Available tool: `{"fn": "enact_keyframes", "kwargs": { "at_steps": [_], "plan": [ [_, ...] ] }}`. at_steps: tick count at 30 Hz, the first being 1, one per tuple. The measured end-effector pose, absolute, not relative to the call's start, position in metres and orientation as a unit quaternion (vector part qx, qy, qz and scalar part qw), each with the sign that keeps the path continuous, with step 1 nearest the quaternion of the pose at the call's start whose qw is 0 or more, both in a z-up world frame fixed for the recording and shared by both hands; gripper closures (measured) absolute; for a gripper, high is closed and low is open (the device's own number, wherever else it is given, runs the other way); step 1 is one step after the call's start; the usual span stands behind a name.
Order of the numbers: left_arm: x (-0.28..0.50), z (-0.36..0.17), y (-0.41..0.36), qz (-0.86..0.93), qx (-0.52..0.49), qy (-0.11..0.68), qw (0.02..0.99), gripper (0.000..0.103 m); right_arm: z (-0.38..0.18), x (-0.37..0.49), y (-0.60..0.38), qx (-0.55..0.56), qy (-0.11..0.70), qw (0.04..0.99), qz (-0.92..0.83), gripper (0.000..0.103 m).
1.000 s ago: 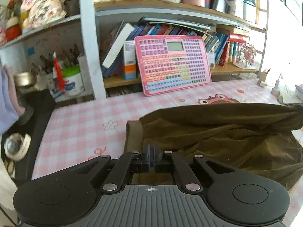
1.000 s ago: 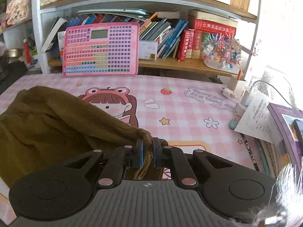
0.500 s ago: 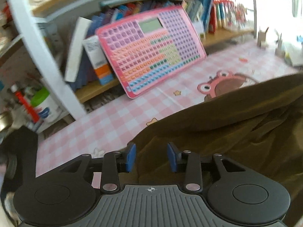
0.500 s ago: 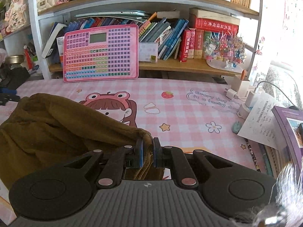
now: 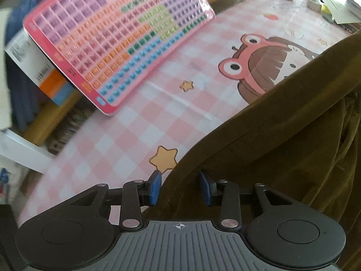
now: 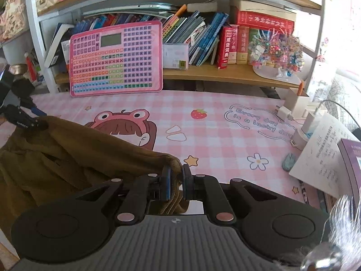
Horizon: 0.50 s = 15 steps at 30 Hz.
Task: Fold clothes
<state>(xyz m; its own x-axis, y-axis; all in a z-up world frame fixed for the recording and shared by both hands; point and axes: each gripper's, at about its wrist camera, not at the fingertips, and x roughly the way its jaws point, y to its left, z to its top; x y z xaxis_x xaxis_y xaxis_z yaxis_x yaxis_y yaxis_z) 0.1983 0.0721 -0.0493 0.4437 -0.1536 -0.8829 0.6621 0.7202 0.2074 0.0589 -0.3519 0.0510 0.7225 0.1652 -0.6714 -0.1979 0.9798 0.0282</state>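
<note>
brown cloth on the pink table

a brown cloth [image 6: 56, 158] lies in a soft heap on the table [image 6: 225, 131], at its near left side. the table has a pink checked cover with a frog-hat girl drawn on it [image 6: 126, 124]. the cloth covers the lower part of that drawing.

the right gripper [image 6: 176, 181] pinches a bunched corner of the cloth between its blue pads [image 6: 167, 183]. the pads stand close together with the cloth squeezed in the gap.

the left gripper [image 5: 180, 188] is at the left end of the cloth. its blue pads [image 5: 155, 187] stand wide apart. a fold of the cloth lies between them, but the pads do not press on it.

a pink button board [image 6: 116, 59] leans on the book shelf [image 6: 225, 72] at the back edge of the table. at the right edge sit white chargers [image 6: 302, 122] and a sheet of paper [image 6: 325, 153]. a sparkly little tree [image 6: 277, 52] stands on the shelf beside red books [image 6: 232, 45].
</note>
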Motion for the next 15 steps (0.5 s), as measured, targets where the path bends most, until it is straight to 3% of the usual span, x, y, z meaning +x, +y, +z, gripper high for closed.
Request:
{"fn": "enact_keyframes", "kwargs": {
  "at_steps": [6, 8, 10, 15],
  "plan": [
    [0.203, -0.050, 0.082, -0.264, 0.233, 0.478, 0.804, 0.070, 0.052, 0.070, -0.352, -0.027, 0.357, 0.928, 0.098, 0.094],
    [0.201, -0.050, 0.080, -0.264, 0.231, 0.479, 0.805, 0.087, 0.053, 0.072, -0.353, -0.026, 0.356, 0.929, 0.097, 0.094],
    [0.197, -0.050, 0.077, -0.256, 0.232, 0.479, 0.807, 0.096, 0.054, 0.072, -0.352, -0.025, 0.353, 0.930, 0.094, 0.094],
    [0.175, -0.027, 0.085, -0.227, 0.223, 0.438, 0.841, 0.099, 0.067, 0.068, -0.344, -0.038, 0.325, 0.942, 0.078, 0.094]
  ]
}}
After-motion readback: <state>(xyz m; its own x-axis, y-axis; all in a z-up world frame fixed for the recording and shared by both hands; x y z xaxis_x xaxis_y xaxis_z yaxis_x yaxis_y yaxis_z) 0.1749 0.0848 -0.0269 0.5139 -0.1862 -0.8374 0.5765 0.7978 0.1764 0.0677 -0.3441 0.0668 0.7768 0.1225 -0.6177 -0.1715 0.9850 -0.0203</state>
